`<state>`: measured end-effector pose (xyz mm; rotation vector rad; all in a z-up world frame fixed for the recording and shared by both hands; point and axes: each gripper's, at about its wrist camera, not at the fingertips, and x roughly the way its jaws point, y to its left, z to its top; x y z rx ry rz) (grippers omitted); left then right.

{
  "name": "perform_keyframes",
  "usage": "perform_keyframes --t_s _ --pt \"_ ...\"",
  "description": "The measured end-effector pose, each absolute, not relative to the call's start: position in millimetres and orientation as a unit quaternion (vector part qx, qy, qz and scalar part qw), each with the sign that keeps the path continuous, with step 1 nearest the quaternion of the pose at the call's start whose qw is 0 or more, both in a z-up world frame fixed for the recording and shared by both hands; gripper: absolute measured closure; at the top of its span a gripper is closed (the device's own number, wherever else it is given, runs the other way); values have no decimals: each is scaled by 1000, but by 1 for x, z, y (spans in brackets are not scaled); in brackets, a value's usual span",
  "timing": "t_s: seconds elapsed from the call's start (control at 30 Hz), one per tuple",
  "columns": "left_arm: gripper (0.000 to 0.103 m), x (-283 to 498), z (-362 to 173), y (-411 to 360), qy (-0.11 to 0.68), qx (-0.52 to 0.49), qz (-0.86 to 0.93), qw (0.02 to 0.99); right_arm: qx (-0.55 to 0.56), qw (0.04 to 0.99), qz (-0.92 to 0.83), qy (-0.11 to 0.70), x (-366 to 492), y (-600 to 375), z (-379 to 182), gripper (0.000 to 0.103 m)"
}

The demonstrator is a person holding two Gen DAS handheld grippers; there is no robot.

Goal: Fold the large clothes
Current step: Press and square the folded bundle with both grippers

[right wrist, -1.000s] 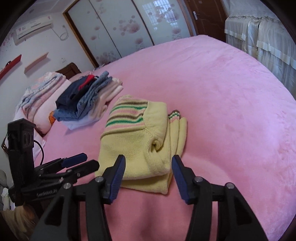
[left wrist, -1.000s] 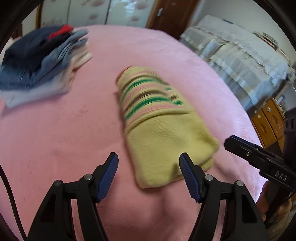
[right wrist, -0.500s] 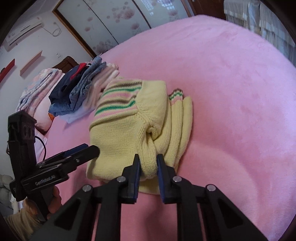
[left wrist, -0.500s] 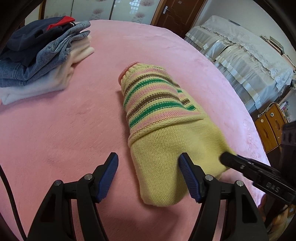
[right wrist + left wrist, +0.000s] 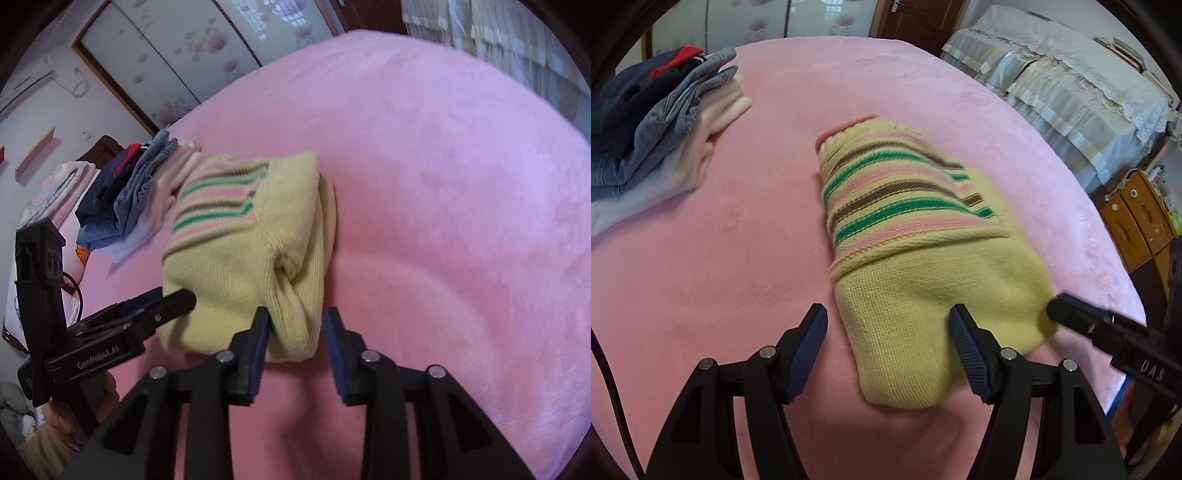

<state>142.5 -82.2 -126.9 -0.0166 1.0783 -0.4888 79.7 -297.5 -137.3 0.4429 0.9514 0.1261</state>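
A folded yellow knit sweater with green, pink and brown stripes (image 5: 923,266) lies on the pink plush bedspread (image 5: 720,258). The left gripper (image 5: 888,349) stands open over its near corner; the right gripper (image 5: 297,332) opens, its pads loosening around a folded edge.

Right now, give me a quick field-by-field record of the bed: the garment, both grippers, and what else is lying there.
surface: pink blanket covering the bed
garment: yellow sweater with green, pink and brown stripes, folded into a compact bundle
left gripper: open, jaws straddling the sweater's near corner, not pinching it
right gripper: jaws opening, the sweater's near folded end between them, one pad against the knit, the other apart from it
other items: stack of folded clothes farther back, apart from the sweater
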Motion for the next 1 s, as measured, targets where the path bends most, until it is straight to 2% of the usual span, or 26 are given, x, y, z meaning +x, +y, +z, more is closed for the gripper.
perform_keyframes --t_s 0.1,0.2,0.47,0.5,0.53,0.57,0.73,0.83,0.87,0.93,1.0 --pt "36 148 -113 -76 504 -21 -239 830 195 878 68 432 89 -301 -118 62" --pt "36 164 -104 -76 499 -29 -225 836 200 878 69 429 117 -305 -115 62" --pt "36 208 -112 -104 512 -20 -204 834 181 854 83 481 173 -298 -149 62" --pt "36 209 -115 -106 516 -22 -205 832 177 856 79 480 173 -298 -151 71" --pt "36 210 -117 -108 518 -24 -206 830 176 857 77 478 172 -301 -151 92" --pt "36 210 -118 -108 517 -24 -206 830 172 860 72 475 170 -302 -149 94" --pt "31 214 -141 -113 538 -30 -210 816 146 859 50 488 168 -299 -165 94" --pt "25 219 -145 -106 543 -57 -205 812 178 853 48 488 168 -309 -171 93" --pt "25 217 -143 -104 542 -58 -205 813 186 851 48 488 167 -311 -171 91" --pt "25 212 -136 -101 535 -49 -202 819 194 852 44 485 164 -316 -165 77" --pt "25 204 -127 -98 528 -35 -198 825 192 857 43 477 157 -318 -155 75"
